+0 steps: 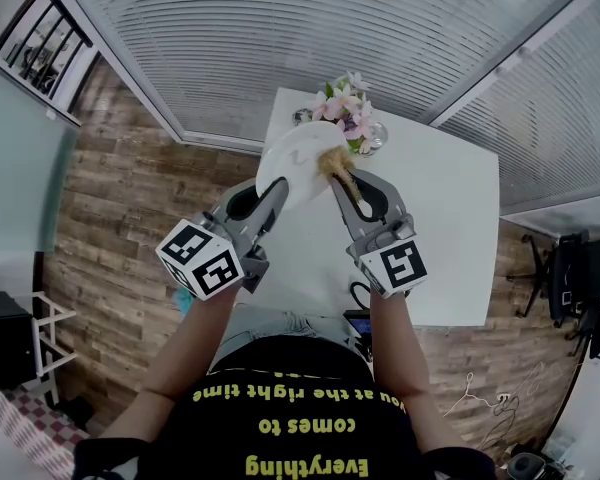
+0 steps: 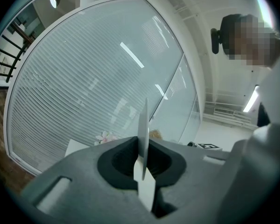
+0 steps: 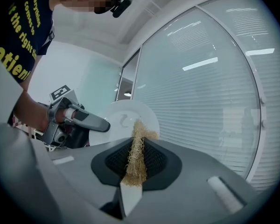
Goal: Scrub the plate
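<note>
Closest, the left gripper point(image 1: 272, 196) pinches the rim of the round white plate point(image 1: 292, 153) with nearly closed jaws, above the white worktop point(image 1: 450, 218). The right gripper point(image 1: 342, 180) clamps a straw-coloured fibre scrubber point(image 1: 335, 161) against the plate's 3 o'clock side. A grey smear point(image 3: 123, 120) shows, so scrubbing seems unfinished. Pink flowers point(image 1: 348, 108) stand at 12 o'clock; wooden floor point(image 1: 130, 218) lies around.

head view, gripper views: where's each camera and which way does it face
Head view: on the person's head, steeply down at the table; forearms, left tool, right tool show.
Left gripper view: rides the left tool, looking along its jaws at the plate edge-on.
Right gripper view: rides the right tool, looking along the fibre scrubber at the plate's face; the left tool shows.
Shared: all three show the plate.
</note>
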Demonstrator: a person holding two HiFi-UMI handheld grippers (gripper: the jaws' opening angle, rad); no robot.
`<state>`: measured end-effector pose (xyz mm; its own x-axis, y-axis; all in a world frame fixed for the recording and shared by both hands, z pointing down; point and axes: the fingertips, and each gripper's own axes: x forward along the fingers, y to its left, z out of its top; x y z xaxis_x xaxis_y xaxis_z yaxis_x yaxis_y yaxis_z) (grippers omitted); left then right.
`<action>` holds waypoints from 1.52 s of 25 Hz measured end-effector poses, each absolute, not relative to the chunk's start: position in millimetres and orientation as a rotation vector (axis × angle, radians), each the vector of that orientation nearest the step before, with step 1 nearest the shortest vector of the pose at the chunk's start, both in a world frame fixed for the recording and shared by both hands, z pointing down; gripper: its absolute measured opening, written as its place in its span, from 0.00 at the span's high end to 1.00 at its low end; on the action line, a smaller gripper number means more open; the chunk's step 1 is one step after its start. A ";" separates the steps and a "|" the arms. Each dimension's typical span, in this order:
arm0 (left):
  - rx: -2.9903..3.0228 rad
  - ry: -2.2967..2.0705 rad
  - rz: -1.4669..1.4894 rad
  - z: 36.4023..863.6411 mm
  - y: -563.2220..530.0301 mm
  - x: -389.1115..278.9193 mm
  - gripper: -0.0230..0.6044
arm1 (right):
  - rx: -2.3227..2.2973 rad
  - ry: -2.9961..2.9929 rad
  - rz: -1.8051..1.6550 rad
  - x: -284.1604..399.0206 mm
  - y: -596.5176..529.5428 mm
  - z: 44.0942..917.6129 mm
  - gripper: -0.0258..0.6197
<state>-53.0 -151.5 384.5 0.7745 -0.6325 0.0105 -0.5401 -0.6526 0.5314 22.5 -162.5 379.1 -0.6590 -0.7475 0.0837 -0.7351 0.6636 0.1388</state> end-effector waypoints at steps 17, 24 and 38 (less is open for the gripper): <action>2.455 -0.917 -0.222 382.7 -153.4 -57.7 0.93 | 1.126 -2.759 -0.084 10.2 -155.0 391.6 0.89; 2.448 -0.928 -0.227 382.2 -154.2 -59.6 0.93 | 0.965 -2.822 -0.153 -19.1 -136.4 389.0 0.89; 2.436 -0.950 -0.237 382.6 -155.1 -62.1 0.93 | 0.664 -2.818 -0.219 -49.1 -102.2 399.4 0.89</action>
